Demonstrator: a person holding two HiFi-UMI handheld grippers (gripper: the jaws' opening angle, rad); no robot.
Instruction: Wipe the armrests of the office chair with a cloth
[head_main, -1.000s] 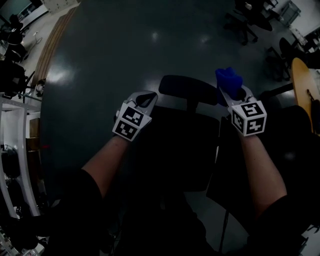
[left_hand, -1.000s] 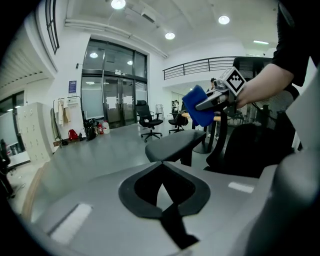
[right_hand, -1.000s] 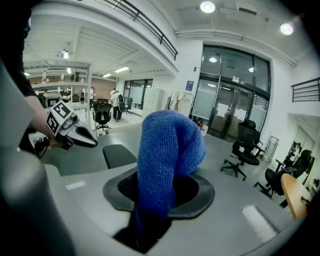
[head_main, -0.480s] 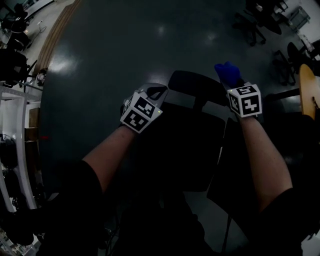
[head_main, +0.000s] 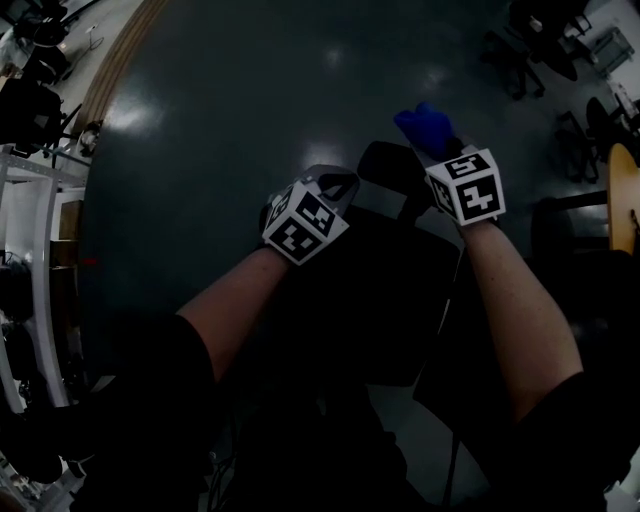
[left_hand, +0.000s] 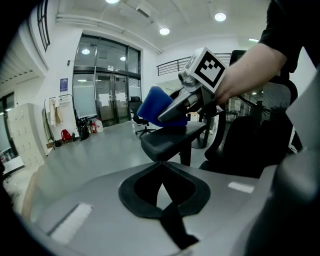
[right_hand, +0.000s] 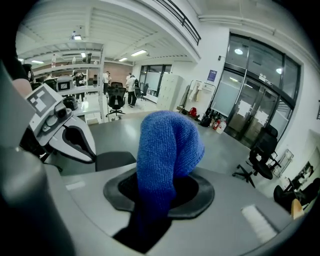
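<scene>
Right tongs (head_main: 432, 150) pinch the blue cloth (head_main: 420, 124) on the armrest (head_main: 388, 168), upper middle of the head view. Left tongs (head_main: 338, 186) sit pressed together, empty. I'd best press flat and sweep the pad's whole length.

We see the blue terry cloth (right_hand: 167, 150) bunched into an upright hump, clamped in the jaws of the right gripper (head_main: 440, 158). Its lower side appears to rest on the flat black pad of the armrest (left_hand: 172, 141) of the dark office chair (head_main: 370, 300).
</scene>
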